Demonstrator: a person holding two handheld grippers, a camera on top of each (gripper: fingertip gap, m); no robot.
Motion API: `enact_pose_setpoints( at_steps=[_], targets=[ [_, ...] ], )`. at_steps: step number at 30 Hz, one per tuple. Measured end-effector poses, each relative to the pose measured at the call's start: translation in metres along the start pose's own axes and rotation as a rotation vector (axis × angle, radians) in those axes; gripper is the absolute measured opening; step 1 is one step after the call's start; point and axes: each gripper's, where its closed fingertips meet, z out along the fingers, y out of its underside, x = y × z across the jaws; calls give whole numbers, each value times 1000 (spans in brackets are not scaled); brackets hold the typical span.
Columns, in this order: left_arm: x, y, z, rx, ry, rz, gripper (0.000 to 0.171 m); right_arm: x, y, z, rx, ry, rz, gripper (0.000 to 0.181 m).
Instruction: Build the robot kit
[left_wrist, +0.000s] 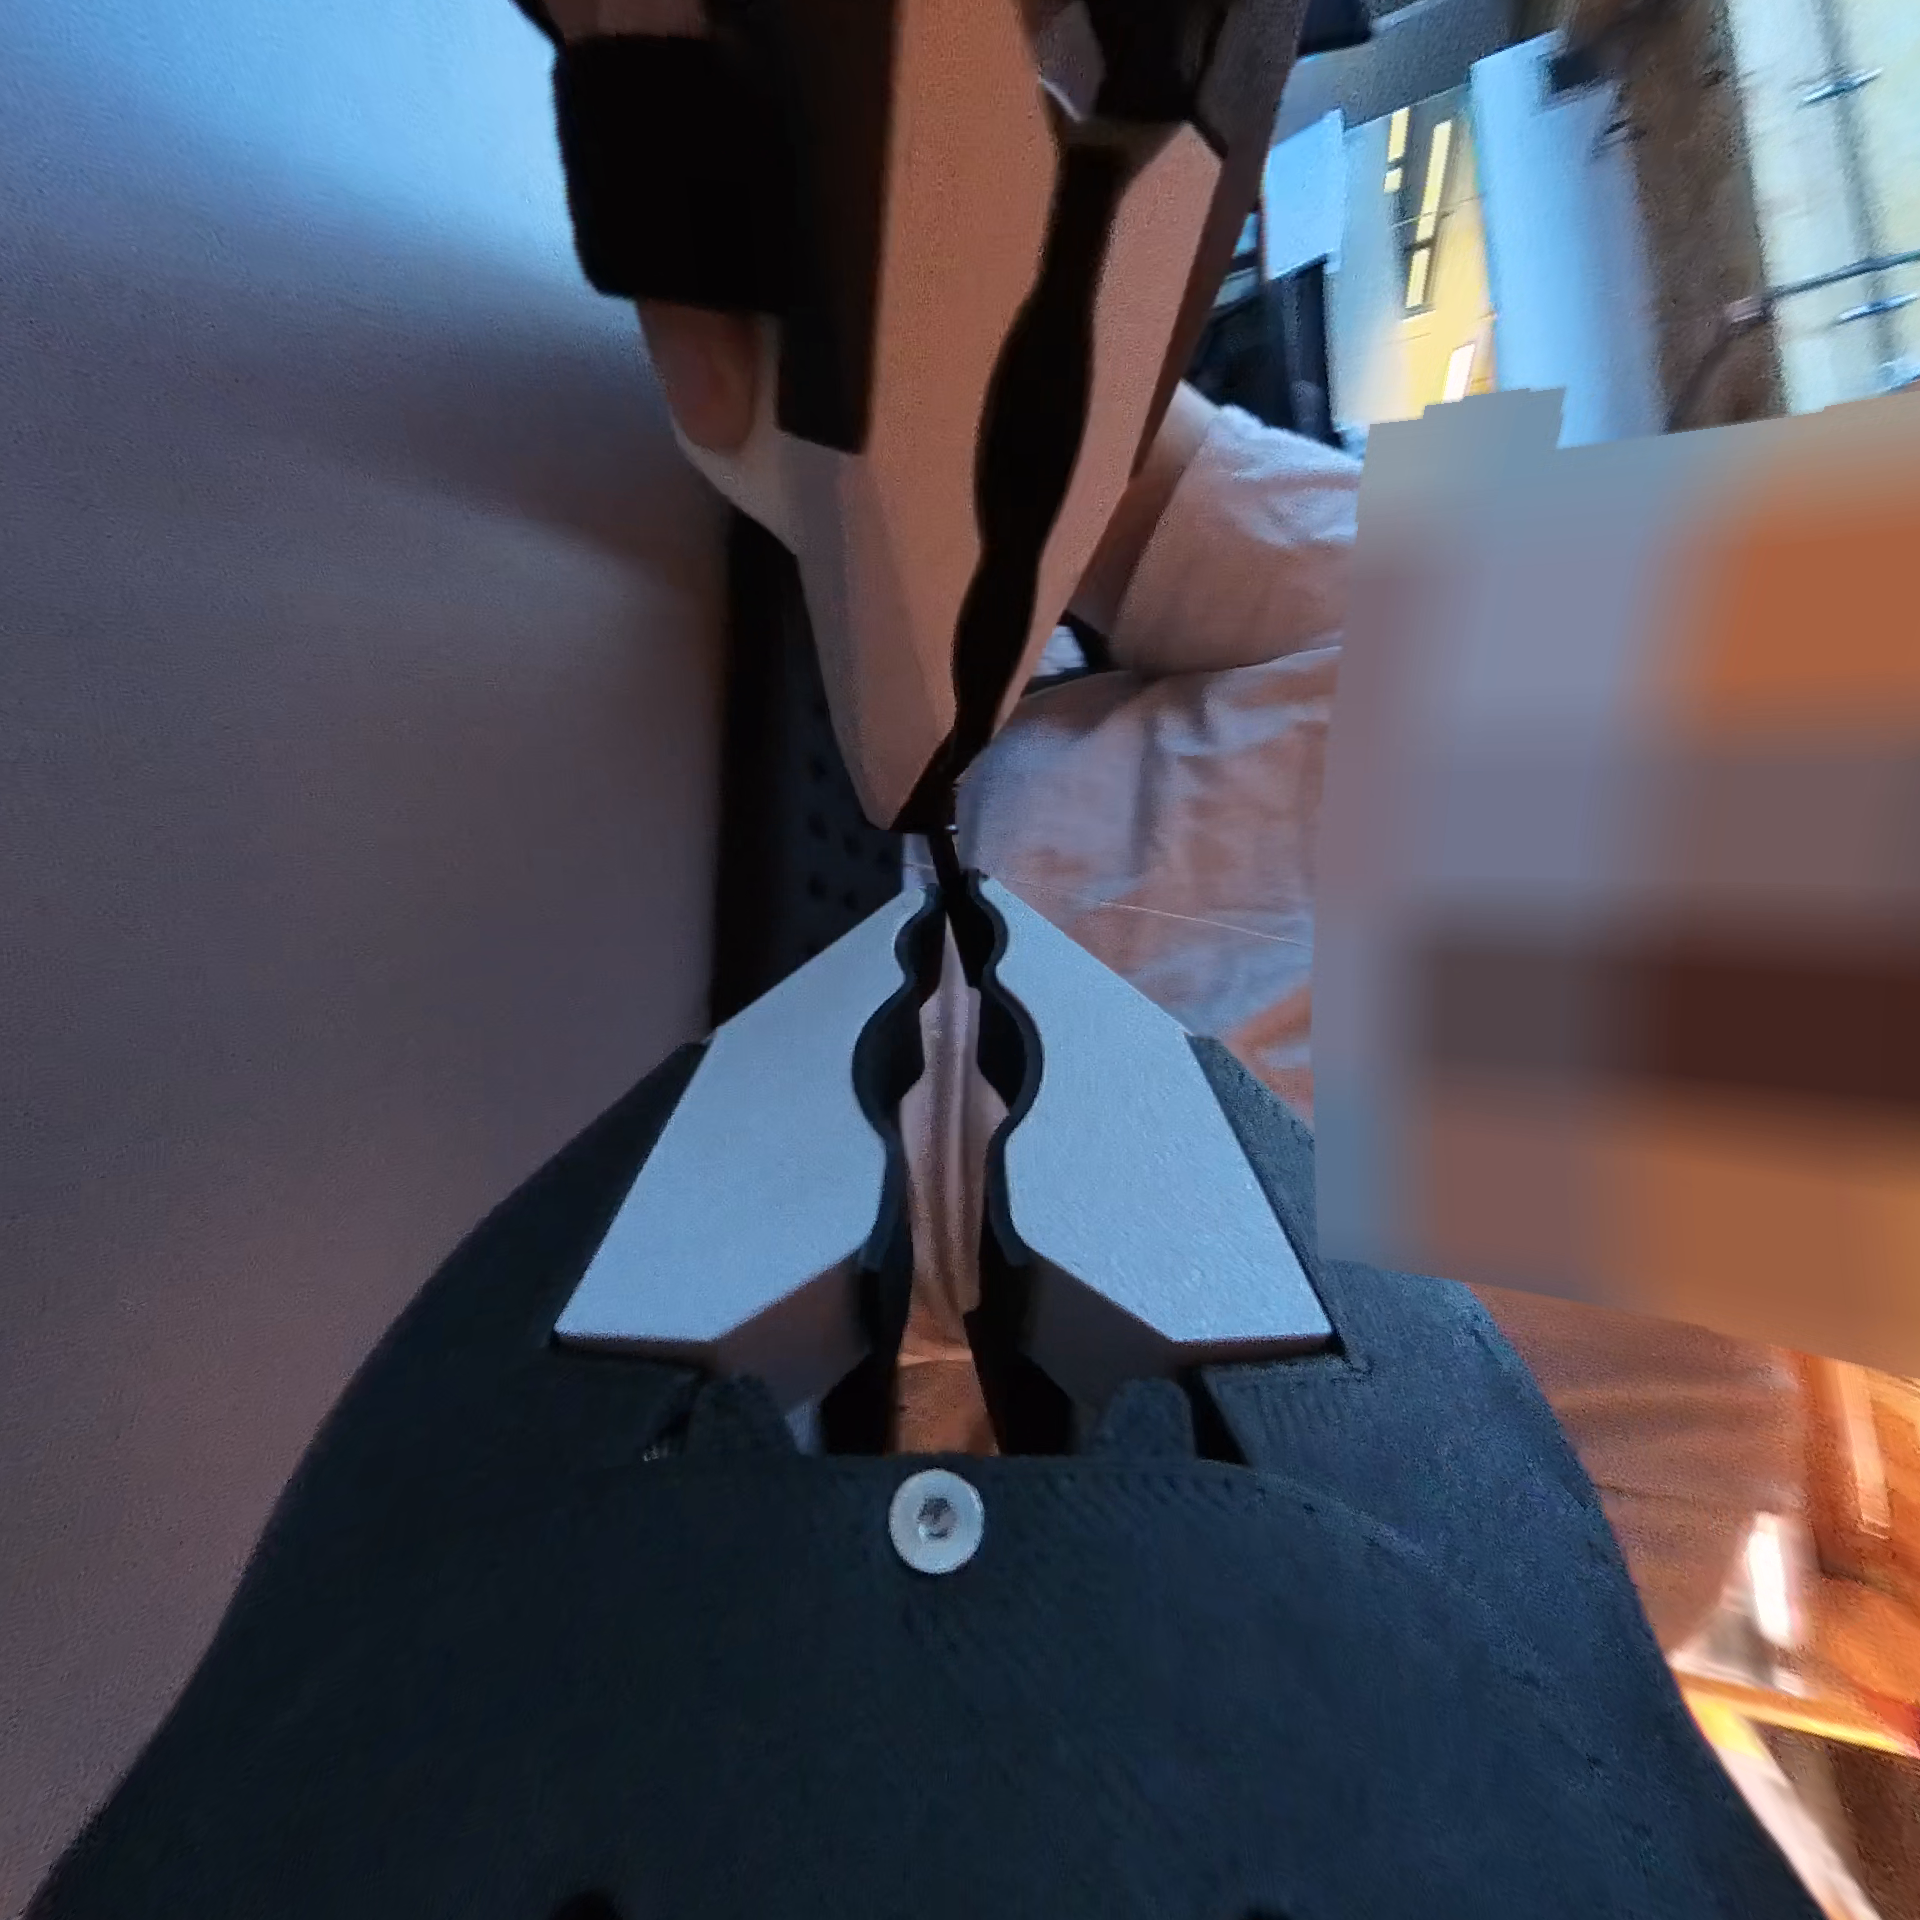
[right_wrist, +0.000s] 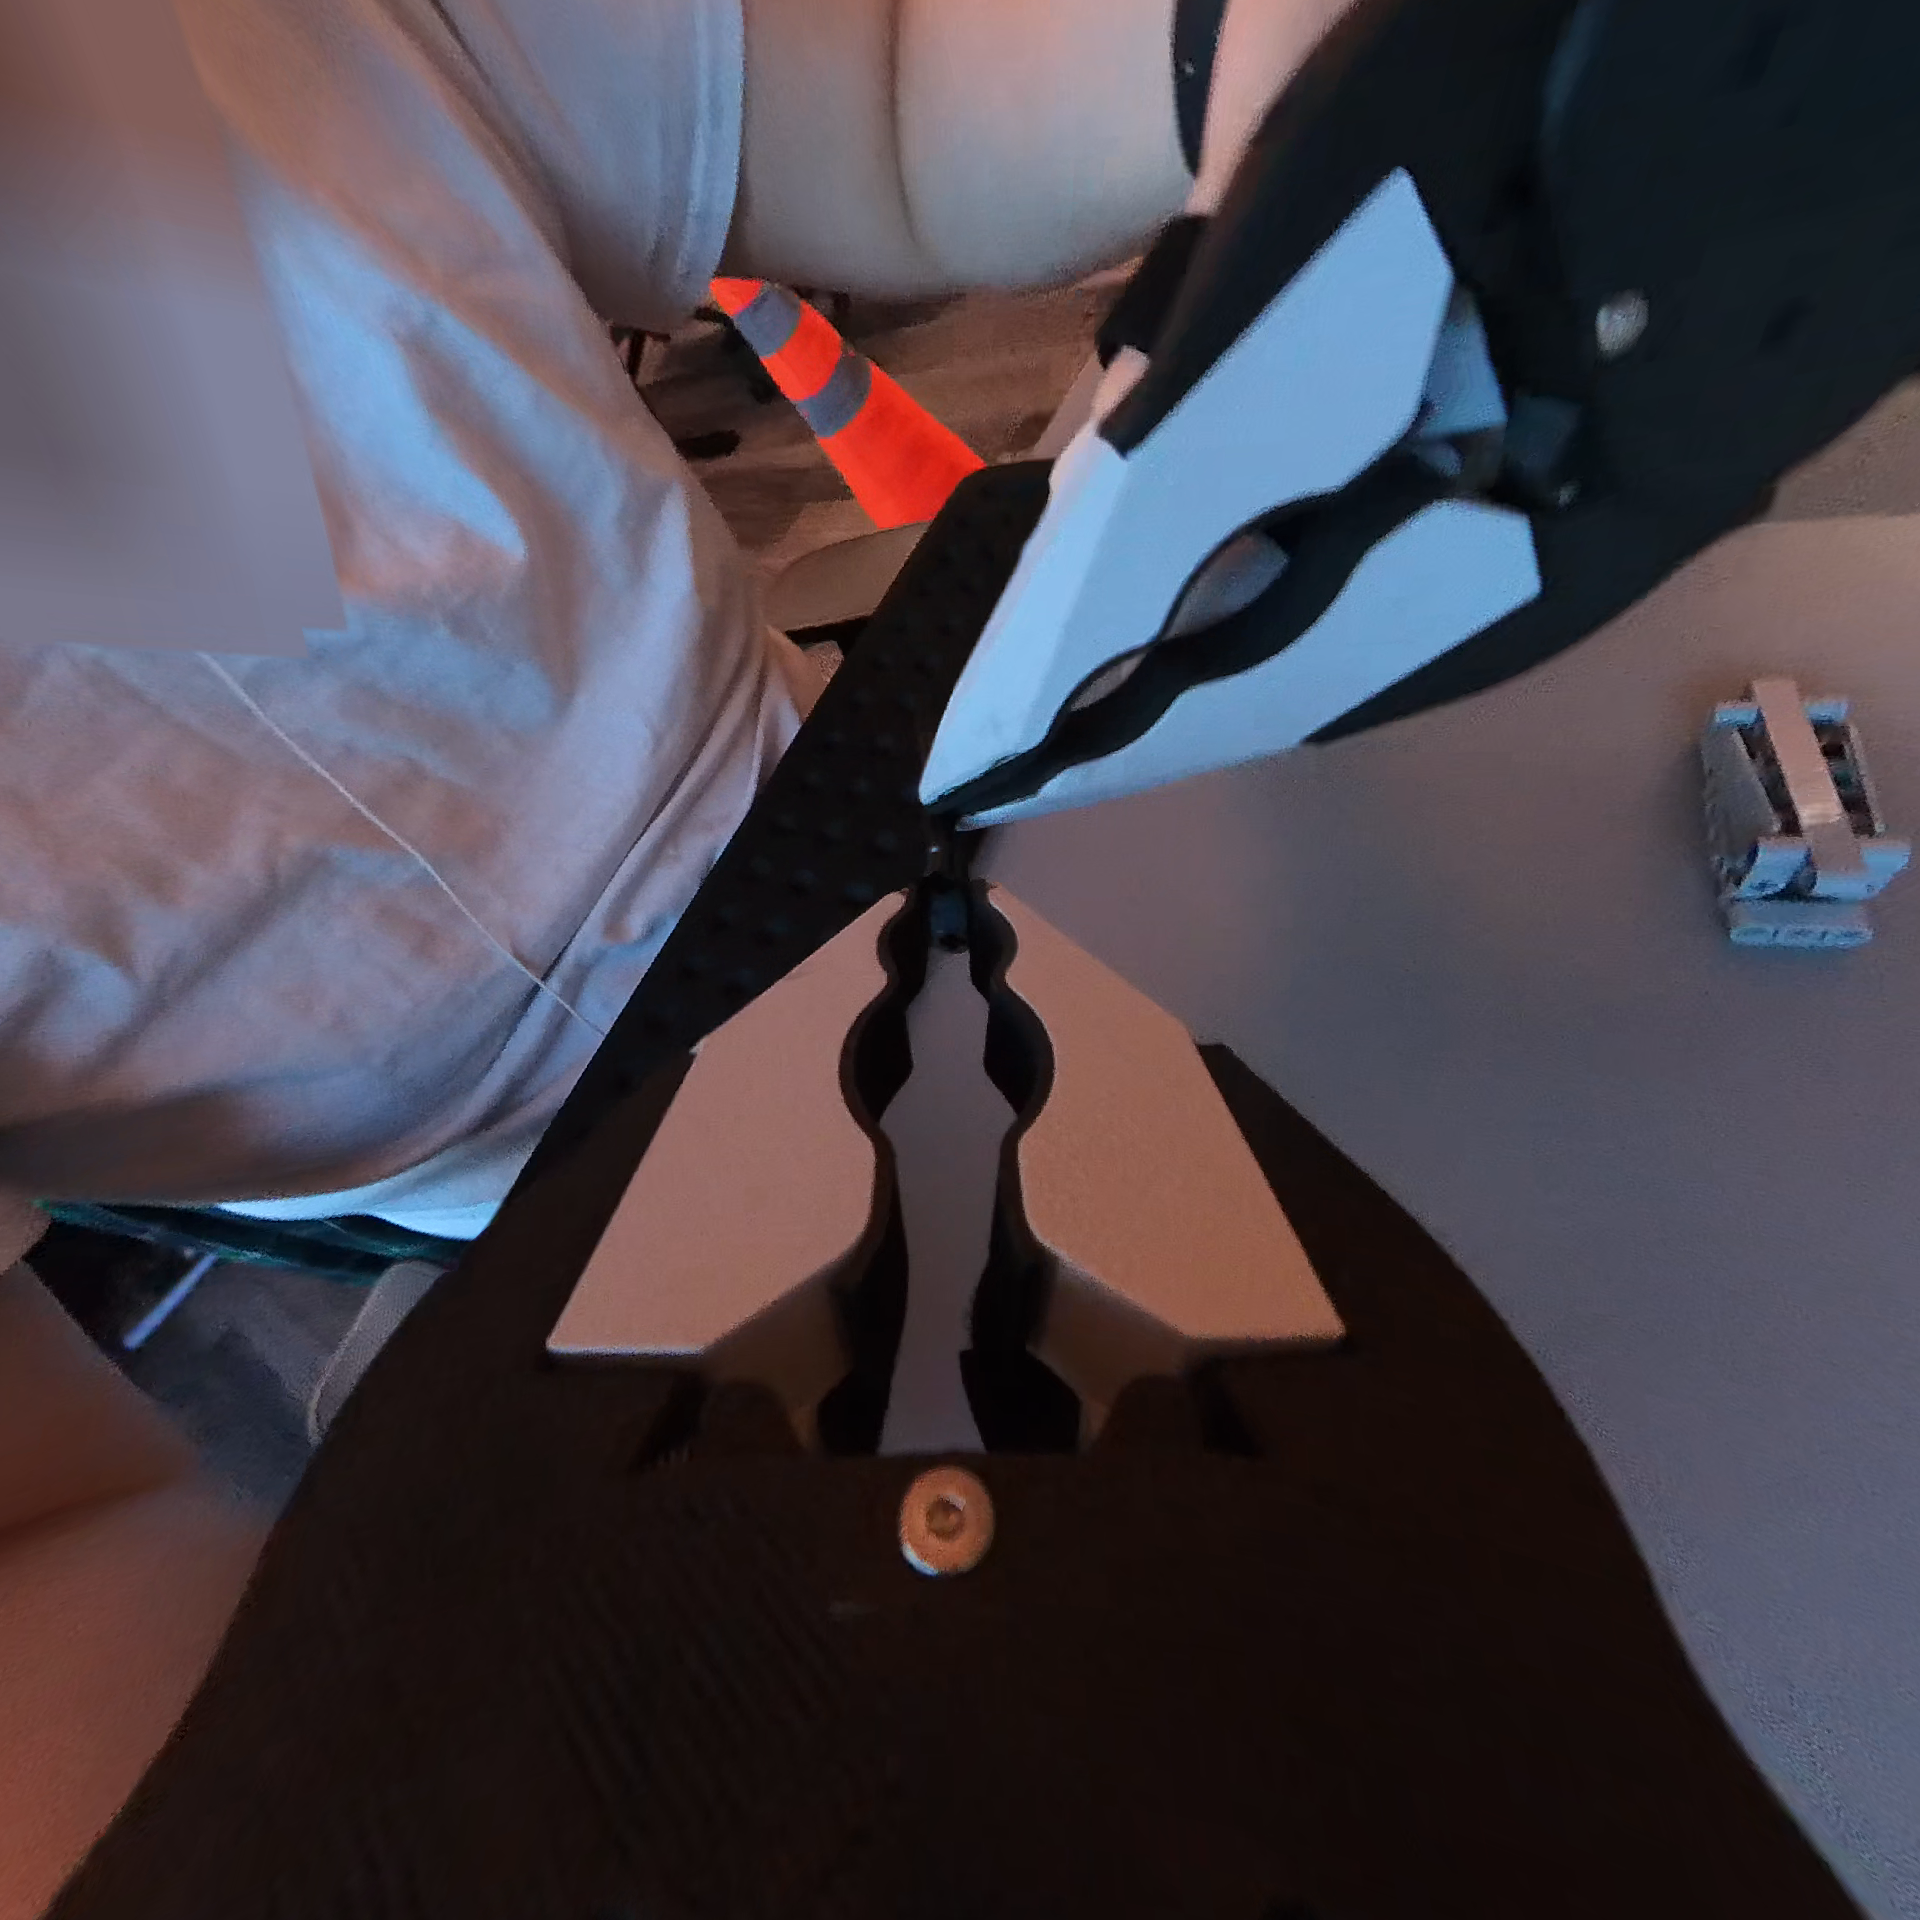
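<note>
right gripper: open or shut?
Shut: the right gripper has its tips pinched on a small black part, tip to tip with the left gripper.

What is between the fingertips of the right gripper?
A small black part sits pinched at the tips of the right gripper. The left gripper meets its far end. The fingertips cover most of it, so its shape cannot be told.

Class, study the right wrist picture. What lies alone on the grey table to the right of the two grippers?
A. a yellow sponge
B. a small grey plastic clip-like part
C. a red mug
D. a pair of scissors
B: a small grey plastic part lies by itself on the table, to the right of where the right gripper and the left gripper meet tip to tip around a tiny dark piece.
</note>
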Motion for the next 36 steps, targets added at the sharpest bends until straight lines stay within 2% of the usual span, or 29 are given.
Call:
enact_pose_setpoints(
  at_steps=[6,8,11,15,18,24,26,29,30,33,36],
  targets=[
    [-13,-1,-9,-23,-292,211,0,14,0,1,111,23,138,6],
    [-12,2,-10,-64,-362,268,0,13,-2,4,171,-3,174,6],
    [-18,9,-12,-162,-479,289,1,17,1,12,165,21,201,6],
    [-18,22,-9,-330,-507,350,0,11,0,23,148,-6,183,6],
    [-27,25,-9,-384,-560,372,0,16,4,26,153,13,206,6],
    [-30,15,-14,-339,-576,374,0,20,9,30,126,31,229,6],
    [-22,8,-10,-302,-532,380,0,18,9,38,105,27,217,6],
    [-34,18,-22,-395,-621,364,0,22,20,41,44,66,213,6],
    [-34,21,-26,-386,-628,358,0,26,25,38,24,95,214,6],
    [-30,21,-37,-243,-612,313,0,32,30,27,29,121,228,6],
    [-40,46,-49,-180,-695,274,0,40,38,20,6,170,228,6]
  ],
)
